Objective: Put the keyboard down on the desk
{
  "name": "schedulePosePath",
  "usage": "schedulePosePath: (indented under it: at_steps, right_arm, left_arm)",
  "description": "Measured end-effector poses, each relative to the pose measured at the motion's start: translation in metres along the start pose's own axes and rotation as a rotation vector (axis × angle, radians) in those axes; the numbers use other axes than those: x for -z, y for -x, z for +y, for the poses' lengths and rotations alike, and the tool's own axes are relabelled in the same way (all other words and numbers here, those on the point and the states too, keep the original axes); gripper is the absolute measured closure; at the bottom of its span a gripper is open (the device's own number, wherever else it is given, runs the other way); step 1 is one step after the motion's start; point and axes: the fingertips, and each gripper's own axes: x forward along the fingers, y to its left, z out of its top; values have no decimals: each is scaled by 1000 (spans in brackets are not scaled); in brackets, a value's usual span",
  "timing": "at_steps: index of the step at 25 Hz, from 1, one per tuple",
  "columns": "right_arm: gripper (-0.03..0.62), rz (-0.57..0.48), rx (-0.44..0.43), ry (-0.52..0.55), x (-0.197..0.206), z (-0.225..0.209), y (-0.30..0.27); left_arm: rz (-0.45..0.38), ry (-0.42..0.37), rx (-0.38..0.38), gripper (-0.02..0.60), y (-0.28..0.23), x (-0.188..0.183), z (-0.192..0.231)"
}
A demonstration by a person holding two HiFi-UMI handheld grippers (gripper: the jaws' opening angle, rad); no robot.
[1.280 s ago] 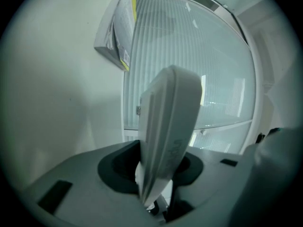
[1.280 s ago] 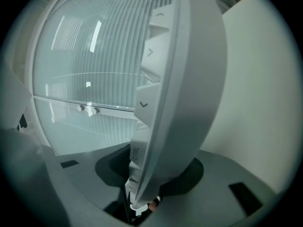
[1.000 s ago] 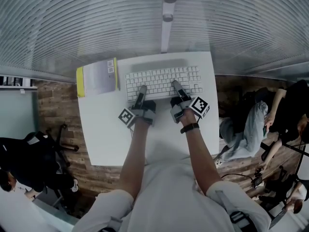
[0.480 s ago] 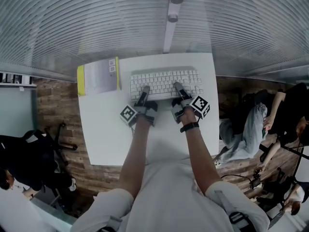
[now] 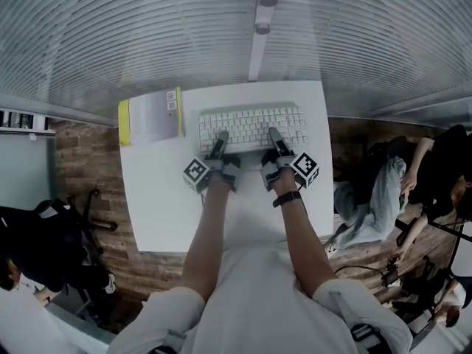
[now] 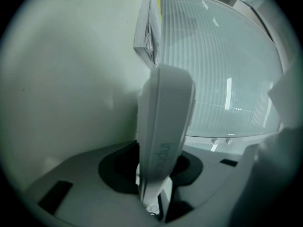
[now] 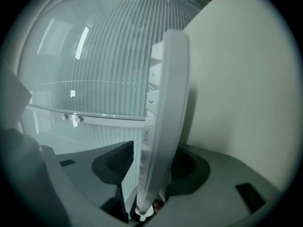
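The flat white plastic keyboard (image 5: 251, 127), on the white bench (image 5: 169, 205) just right of the yellow-edged grey booklet (image 5: 151, 116), seems light, stiff and smooth, best taken by its long near edge, where fingers of the left gripper (image 5: 220, 137) clamp it and those of the right gripper (image 5: 273, 134) are opening around it.

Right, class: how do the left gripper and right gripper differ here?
The left gripper clamps the keyboard; the right gripper is opening its jaws, a gap showing beside it. The left gripper sits nearer the yellow-edged book, the right gripper farther. Both straddle the keyboard's near edge.
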Motion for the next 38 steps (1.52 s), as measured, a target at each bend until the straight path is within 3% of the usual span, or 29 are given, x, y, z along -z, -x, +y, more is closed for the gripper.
schedulePosePath:
  at_steps: [5, 12, 22, 26, 38]
  right_arm:
    - [384, -29, -56, 63, 14, 5, 35]
    - [387, 54, -47, 70, 47, -4, 35]
    - [440, 37, -77, -24, 60, -7, 33]
    - [494, 29, -76, -23, 59, -5, 30]
    - [507, 29, -48, -59, 60, -8, 29]
  left_arm:
    - [-2, 7, -17, 449, 1, 0, 1]
    - [-16, 10, -23, 449, 1, -1, 1]
    - [-24, 10, -36, 449, 3, -2, 5]
    - [-26, 14, -36, 449, 2, -1, 4]
    - [-11, -8, -44, 443, 5, -1, 2]
